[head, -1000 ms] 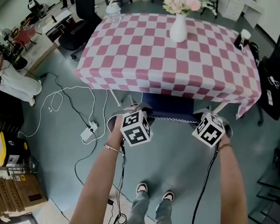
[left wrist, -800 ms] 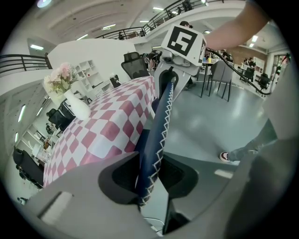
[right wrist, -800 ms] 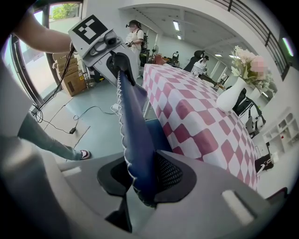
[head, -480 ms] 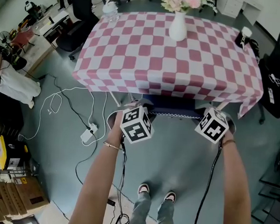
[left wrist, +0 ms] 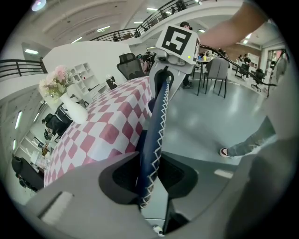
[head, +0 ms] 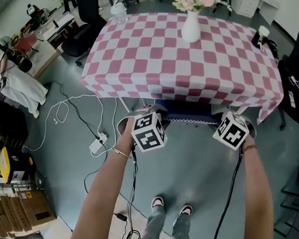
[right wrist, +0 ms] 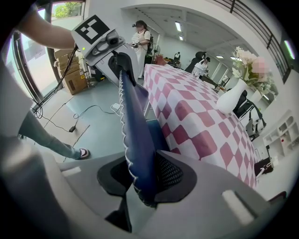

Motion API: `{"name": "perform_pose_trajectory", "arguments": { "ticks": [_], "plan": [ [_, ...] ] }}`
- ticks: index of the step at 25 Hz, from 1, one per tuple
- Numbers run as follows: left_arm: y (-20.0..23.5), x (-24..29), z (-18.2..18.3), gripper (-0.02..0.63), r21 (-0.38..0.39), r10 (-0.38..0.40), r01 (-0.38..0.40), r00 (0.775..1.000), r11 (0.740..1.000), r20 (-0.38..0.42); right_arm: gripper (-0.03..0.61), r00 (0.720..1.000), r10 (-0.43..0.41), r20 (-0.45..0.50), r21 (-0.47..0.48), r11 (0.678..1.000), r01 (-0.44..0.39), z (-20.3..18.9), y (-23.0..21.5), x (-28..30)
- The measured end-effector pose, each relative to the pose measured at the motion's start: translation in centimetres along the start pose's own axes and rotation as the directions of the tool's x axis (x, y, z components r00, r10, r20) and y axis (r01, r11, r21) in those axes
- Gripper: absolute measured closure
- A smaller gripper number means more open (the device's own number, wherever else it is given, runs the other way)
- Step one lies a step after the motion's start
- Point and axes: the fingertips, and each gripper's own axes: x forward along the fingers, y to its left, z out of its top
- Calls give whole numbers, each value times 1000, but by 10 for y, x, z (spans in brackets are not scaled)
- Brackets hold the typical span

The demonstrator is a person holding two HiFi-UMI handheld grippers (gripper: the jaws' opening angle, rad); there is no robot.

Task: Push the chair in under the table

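I looked steeply down in the head view at a desk point(head: 184, 57) draped in a pink-and-white checked cloth, which filled the upper middle of the frame. A white vase point(head: 191, 28) of pale flowers stood near its far edge.

The chair point(head: 186, 113) was dark blue with white zigzag stitching. It sat at the desk's near edge, in the centre of the frame. Only the top of its back showed; the rest was hidden beneath the cloth's overhang.

The left gripper point(head: 146, 112), at centre left, held one end of that back. In the left gripper view its jaws were clamped on the blue padded edge, with a pad pressing on each side. The right gripper point(head: 230, 118), at centre right, held the other end. The right gripper view showed its jaws closed on the back in the same way.

At bottom centre the person's shoes point(head: 158, 202) stood on the grey floor point(head: 197, 166). A white power strip point(head: 97, 144) lay on the floor at left, among trailing cables.
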Motion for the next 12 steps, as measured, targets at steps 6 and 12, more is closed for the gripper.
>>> {"name": "perform_pose_trajectory", "arguments": {
  "ticks": [6, 12],
  "plan": [
    [-3, -2, -1, 515, 37, -17, 17, 1000, 999, 13, 462, 1000, -28, 10, -24, 999, 28, 1, 1, -1],
    [-8, -2, -2, 475, 36, -29, 28, 999, 999, 17, 457, 1000, -12, -1, -22, 1000, 12, 0, 6, 1]
  ]
}}
